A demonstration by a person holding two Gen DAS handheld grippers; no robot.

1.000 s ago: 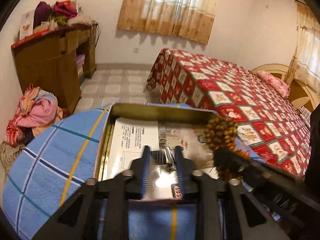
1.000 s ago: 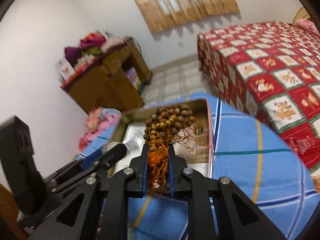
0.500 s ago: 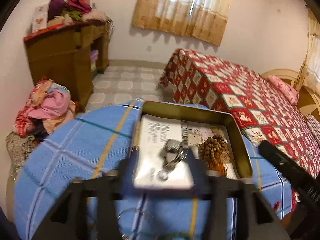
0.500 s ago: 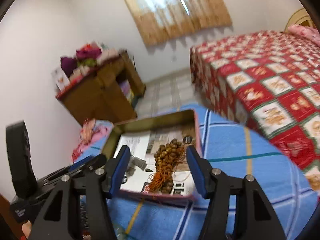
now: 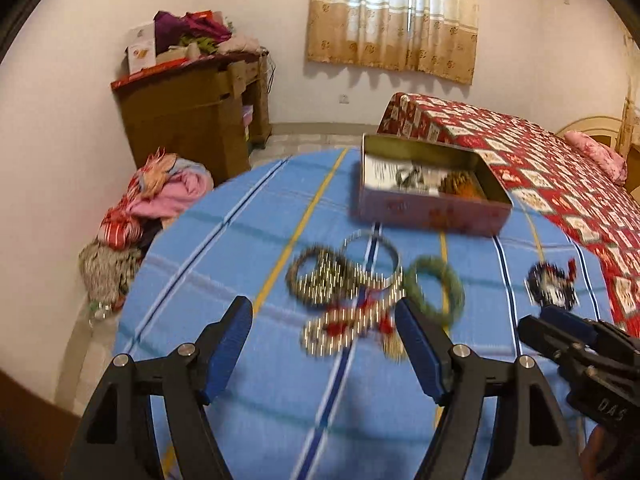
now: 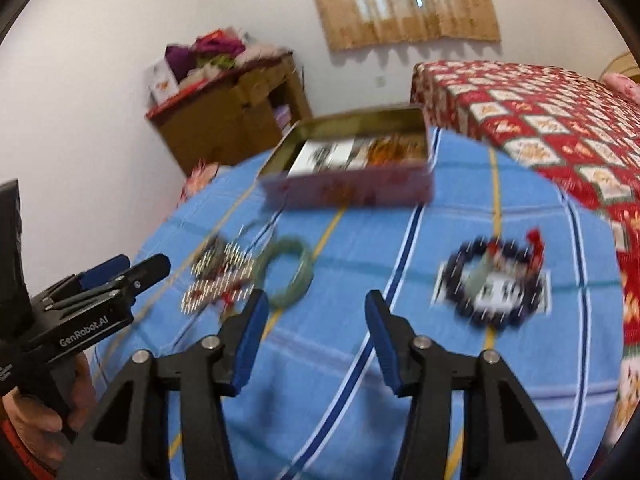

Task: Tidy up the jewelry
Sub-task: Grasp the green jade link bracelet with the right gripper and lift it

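An open tin box (image 5: 430, 206) (image 6: 352, 190) stands at the far side of the blue checked table; brown beads (image 5: 460, 182) and a metal piece (image 5: 408, 178) lie inside. Near me lies a heap of sparkly bangles (image 5: 344, 288) (image 6: 218, 276), a green bracelet (image 5: 436, 290) (image 6: 286, 274) and a dark bead bracelet (image 5: 554, 284) (image 6: 494, 284) on a card. My left gripper (image 5: 324, 344) is open and empty above the bangles. My right gripper (image 6: 316, 330) is open and empty between the green and the dark bracelet.
The round table (image 5: 248, 240) drops off at its left edge. A bed with a red quilt (image 5: 540, 168) stands to the right. A wooden cabinet (image 5: 192, 116) and a pile of clothes (image 5: 160, 200) are on the left by the wall.
Both grippers opened, leaving the beads and the metal piece in the tin, and pulled back toward me. The loose bracelets on the table have come into view.
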